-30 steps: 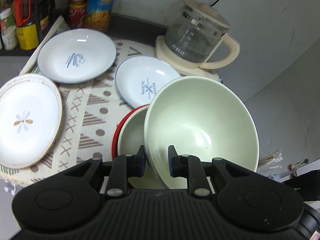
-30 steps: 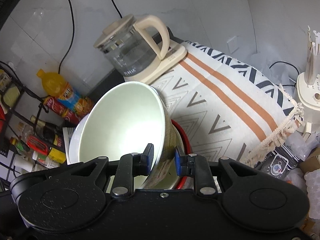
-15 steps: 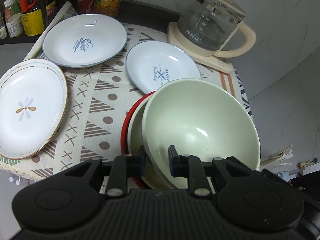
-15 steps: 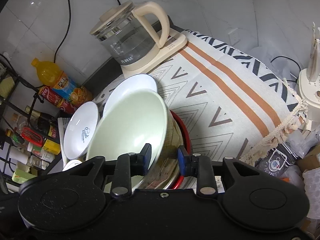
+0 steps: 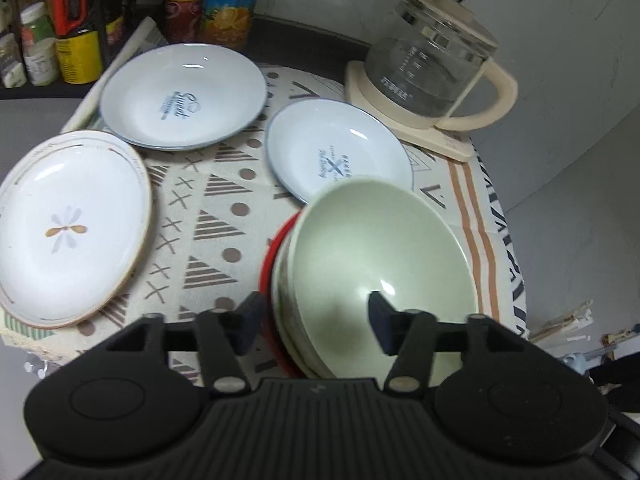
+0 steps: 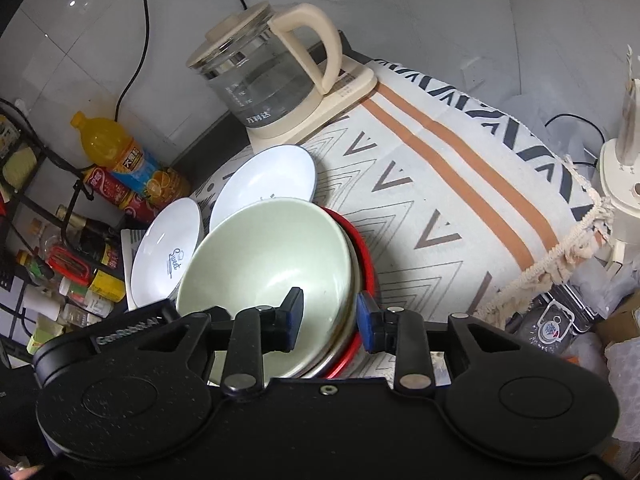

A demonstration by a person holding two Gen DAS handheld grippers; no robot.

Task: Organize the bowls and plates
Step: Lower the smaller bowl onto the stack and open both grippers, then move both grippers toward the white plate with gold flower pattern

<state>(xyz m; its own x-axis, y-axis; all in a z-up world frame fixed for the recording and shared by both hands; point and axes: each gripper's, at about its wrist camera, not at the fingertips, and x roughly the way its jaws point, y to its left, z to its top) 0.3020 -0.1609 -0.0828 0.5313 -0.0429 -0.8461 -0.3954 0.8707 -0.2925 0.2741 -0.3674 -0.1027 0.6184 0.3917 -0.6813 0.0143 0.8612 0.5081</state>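
Now green bowl (image 5: 384, 256) sits nested in the bowl stack on the cloth (image 5: 208, 216). Left gripper (image 5: 316, 322) opening, pads clear of the rim. Right gripper (image 6: 330, 316) straddles the rim, pads apart, no grip.

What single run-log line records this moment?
top green bowl: nested in stack | left tool: opening, astride rim, not pressing | right tool: loose astride rim

Grey wall (image 6: 420, 8) – patterned tablecloth (image 6: 440, 216) – cluttered rack (image 6: 36, 200).

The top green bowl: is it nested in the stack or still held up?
Nested: the green bowl sits in the bowls beneath, inside the red bowl.
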